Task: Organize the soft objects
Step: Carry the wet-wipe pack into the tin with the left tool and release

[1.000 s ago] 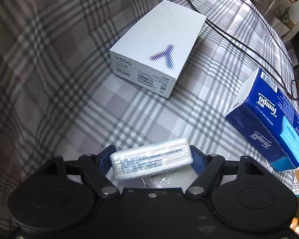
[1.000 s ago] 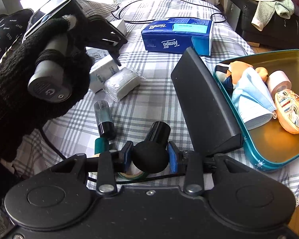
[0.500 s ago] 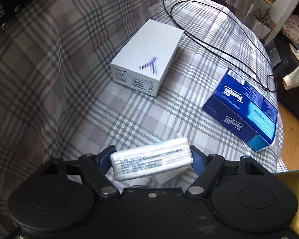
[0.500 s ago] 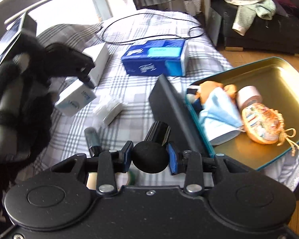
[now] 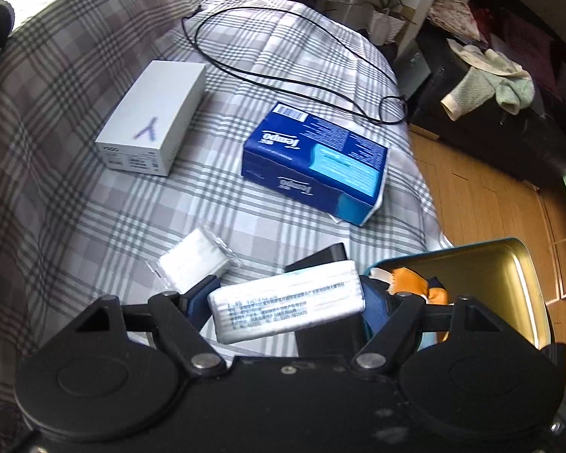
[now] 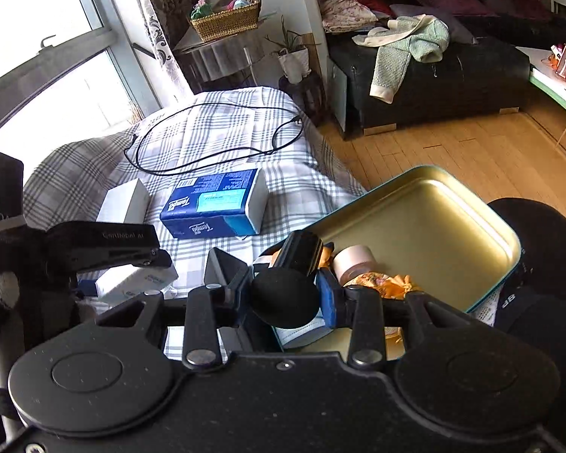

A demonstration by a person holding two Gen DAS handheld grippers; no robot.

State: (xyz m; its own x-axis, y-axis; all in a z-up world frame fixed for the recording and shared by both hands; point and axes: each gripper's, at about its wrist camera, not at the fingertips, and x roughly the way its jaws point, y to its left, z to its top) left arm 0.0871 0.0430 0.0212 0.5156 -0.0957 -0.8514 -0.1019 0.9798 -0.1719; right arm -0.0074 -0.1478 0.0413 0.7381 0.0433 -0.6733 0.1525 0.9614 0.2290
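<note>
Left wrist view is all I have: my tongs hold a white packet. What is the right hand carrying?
Observer: The right tongs are shut on a black foam-headed stick, just in front of the tin.
Operator: Is there room in that tin?
Observer: Yes, its far half is bare gold floor.
Operator: What is in it already?
Observer: Among other things, a pinkish tape roll at the near end.
</note>
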